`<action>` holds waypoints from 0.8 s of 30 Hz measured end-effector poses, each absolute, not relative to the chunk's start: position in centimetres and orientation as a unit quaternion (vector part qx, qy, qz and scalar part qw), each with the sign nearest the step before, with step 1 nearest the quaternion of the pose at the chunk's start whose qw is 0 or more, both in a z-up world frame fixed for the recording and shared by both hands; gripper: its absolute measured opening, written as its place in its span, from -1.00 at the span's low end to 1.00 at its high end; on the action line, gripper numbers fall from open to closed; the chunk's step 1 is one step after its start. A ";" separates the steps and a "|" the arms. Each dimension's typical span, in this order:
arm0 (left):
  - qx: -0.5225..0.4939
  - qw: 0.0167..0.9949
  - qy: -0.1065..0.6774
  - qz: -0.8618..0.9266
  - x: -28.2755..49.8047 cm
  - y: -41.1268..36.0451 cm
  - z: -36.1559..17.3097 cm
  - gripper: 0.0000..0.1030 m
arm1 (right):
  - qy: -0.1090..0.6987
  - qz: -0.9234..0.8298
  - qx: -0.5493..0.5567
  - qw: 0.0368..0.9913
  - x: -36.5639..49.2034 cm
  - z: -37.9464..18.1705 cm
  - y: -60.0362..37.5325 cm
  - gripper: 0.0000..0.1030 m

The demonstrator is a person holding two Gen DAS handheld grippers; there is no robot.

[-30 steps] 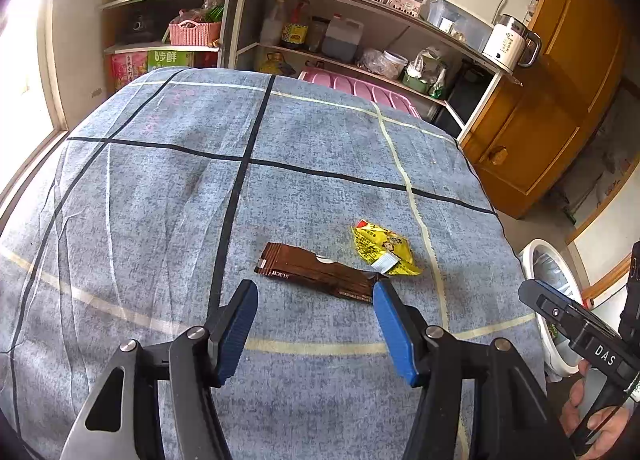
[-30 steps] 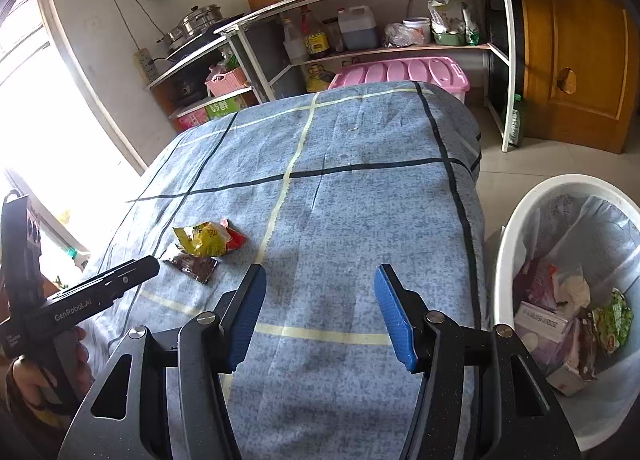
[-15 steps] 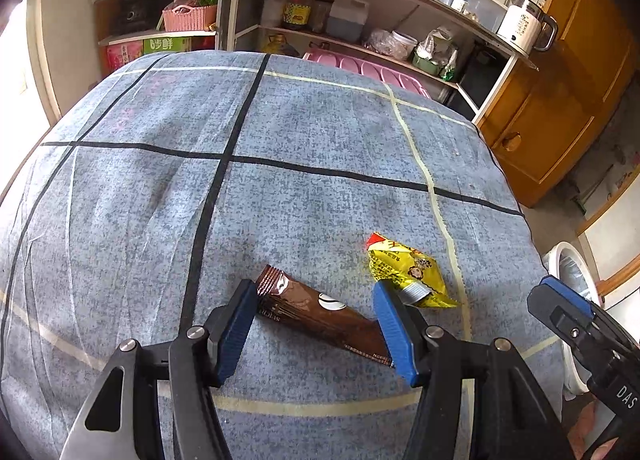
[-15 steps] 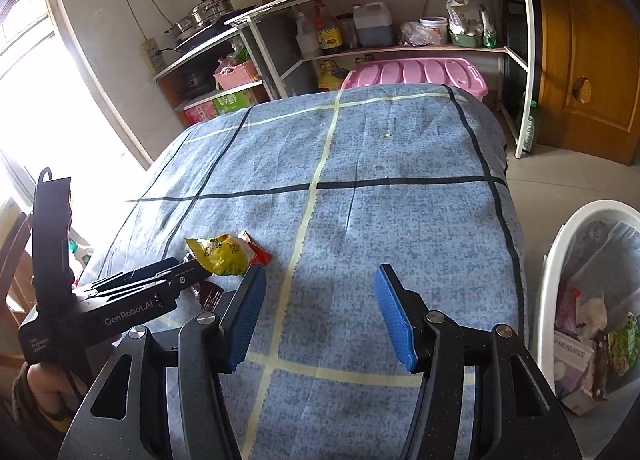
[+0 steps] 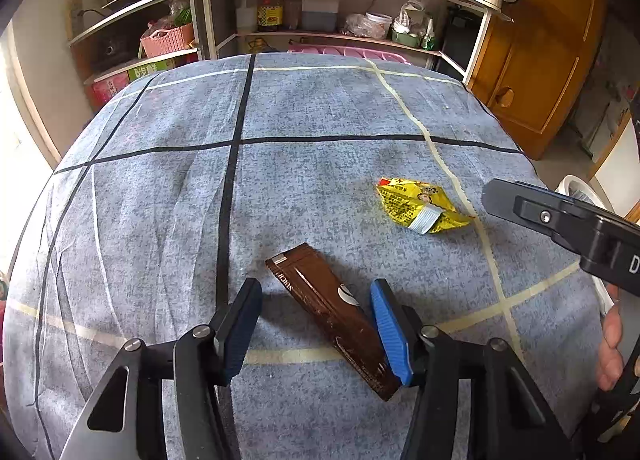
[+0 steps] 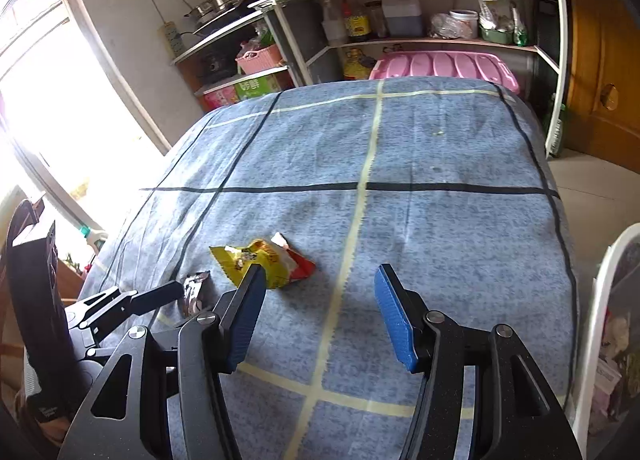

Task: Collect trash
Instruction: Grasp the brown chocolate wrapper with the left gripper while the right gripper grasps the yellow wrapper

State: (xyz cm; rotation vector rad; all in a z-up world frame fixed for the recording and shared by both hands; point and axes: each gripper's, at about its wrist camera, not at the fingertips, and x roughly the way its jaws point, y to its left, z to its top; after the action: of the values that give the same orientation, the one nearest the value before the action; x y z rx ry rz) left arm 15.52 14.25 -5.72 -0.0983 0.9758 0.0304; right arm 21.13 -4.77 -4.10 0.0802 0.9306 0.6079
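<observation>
Surface point(image 5: 320, 108) w/ blue-grey checked cloth, black + cream lines. On it: brown wrapper point(image 5: 332, 312), flat; yellow snack packet point(image 5: 420, 206) nearby, apart.

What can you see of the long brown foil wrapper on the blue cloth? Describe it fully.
The long brown foil wrapper is a flat, glossy sachet with pale lettering and a white mark. It lies diagonally on the blue patterned cloth, between the left gripper fingers, which have just been closing. Its near end reaches the right-hand blue pad; whether they touch is unclear.
</observation>
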 end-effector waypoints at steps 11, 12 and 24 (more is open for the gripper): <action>-0.078 0.886 0.457 0.013 14.1 16.2 -5.6 -0.19 | 0.439 0.322 -0.009 0.839 21.8 -5.0 -1.1 0.11; -0.079 0.887 0.456 0.012 14.1 16.2 -5.7 -0.19 | 0.441 0.320 -0.014 0.838 21.8 -5.2 -0.8 0.11; -0.107 0.888 0.447 0.003 13.6 17.2 -5.7 -0.30 | 0.460 0.328 0.013 0.825 22.5 -6.5 -0.2 0.11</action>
State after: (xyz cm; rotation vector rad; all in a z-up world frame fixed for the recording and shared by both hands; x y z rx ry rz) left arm 13.58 17.21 -5.70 -0.2221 0.9281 0.0060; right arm 22.47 -0.16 -6.49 0.0276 0.9775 0.6960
